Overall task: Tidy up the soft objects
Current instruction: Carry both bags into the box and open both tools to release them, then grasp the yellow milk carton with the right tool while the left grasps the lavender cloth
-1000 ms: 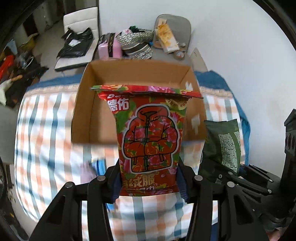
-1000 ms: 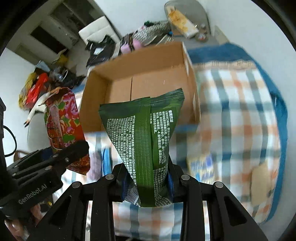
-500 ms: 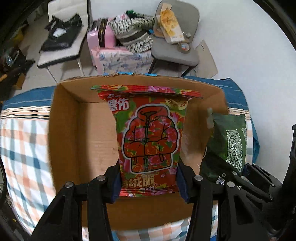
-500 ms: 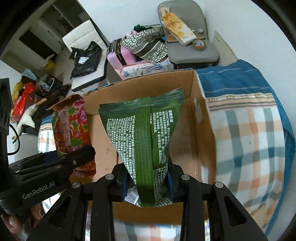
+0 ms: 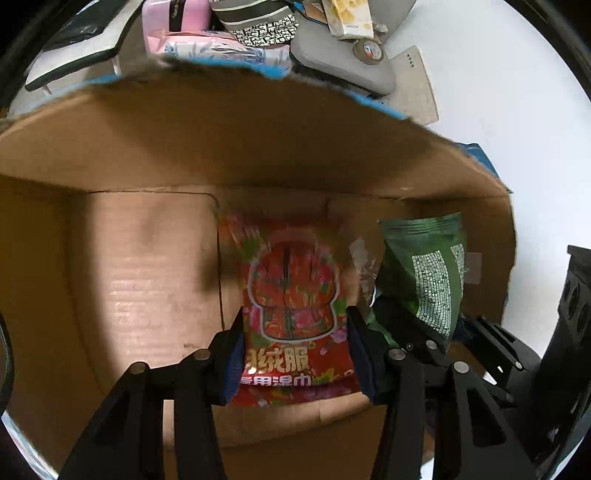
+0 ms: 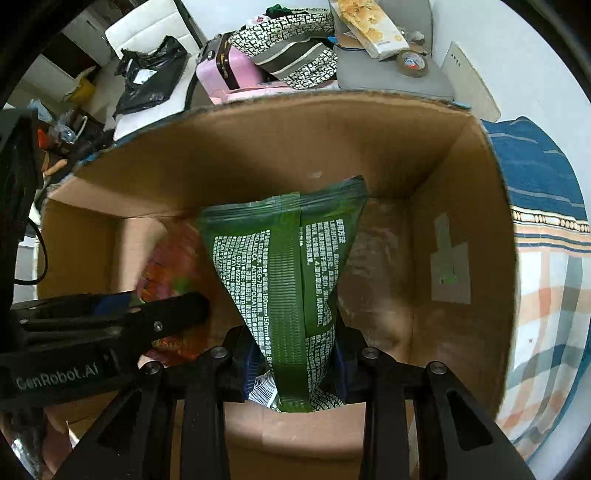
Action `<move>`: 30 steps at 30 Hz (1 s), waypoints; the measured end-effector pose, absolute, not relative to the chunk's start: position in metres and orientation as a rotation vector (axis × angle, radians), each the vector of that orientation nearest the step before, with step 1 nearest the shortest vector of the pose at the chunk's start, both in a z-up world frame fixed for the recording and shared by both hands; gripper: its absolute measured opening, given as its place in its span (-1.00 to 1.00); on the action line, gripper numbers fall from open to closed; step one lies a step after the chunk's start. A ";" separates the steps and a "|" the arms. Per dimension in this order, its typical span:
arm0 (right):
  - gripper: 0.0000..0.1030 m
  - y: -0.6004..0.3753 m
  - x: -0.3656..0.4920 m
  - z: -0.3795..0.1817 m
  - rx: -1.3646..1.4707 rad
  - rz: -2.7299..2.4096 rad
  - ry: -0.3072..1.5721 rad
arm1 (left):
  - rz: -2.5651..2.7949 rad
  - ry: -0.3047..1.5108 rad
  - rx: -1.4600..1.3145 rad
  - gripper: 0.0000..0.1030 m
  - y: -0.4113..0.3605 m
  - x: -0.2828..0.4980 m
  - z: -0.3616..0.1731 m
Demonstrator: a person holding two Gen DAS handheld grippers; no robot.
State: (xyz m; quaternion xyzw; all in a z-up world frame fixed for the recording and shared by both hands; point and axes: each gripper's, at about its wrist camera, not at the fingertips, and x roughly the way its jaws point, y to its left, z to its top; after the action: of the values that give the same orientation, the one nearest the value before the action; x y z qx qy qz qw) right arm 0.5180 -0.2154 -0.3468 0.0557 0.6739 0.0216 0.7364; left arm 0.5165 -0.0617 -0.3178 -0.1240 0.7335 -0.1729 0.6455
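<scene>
My left gripper (image 5: 295, 354) is shut on a red floral wipes pack (image 5: 291, 295) and holds it low inside an open cardboard box (image 5: 236, 144). My right gripper (image 6: 291, 365) is shut on a green wipes pack (image 6: 284, 266), also inside the box (image 6: 450, 177), near its right wall. In the left wrist view the green pack (image 5: 432, 280) sits just right of the red one. In the right wrist view the red pack (image 6: 166, 266) is blurred, behind the left gripper body (image 6: 110, 325).
The box stands on a checked cloth with a blue edge (image 6: 546, 258). Behind it are a grey chair (image 6: 391, 70) with a snack box and tape roll, a pink case (image 6: 225, 77), a patterned bag and a white chair (image 6: 147, 33) with a black bag.
Both grippers have moved forward and down into the box with their packs. The red pack is blurred from motion and looks lower and flatter toward the box floor.
</scene>
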 end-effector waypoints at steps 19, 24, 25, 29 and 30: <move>0.68 -0.210 0.488 -0.344 0.061 -0.003 1.496 | -0.186 1.507 0.006 0.85 -0.054 0.479 -0.297; 1.00 -0.198 0.457 -0.324 0.033 -0.001 1.458 | -0.161 1.430 0.021 0.96 -0.039 0.457 -0.280; 1.00 -0.198 0.453 -0.321 0.040 -0.001 1.452 | -0.159 1.418 0.016 0.96 -0.034 0.451 -0.276; 1.00 -0.202 0.429 -0.303 0.066 -0.034 1.413 | -0.138 1.367 0.020 0.96 -0.033 0.430 -0.249; 1.00 -0.200 0.423 -0.297 0.054 -0.043 1.399 | -0.132 1.354 0.020 0.96 -0.032 0.425 -0.244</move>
State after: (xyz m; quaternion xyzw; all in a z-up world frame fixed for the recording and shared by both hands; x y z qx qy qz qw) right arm 0.4233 -0.2002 -0.2972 0.0250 0.6438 -0.0200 0.7645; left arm 0.4251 -0.0316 -0.2435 0.0093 0.6261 -0.0609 0.7773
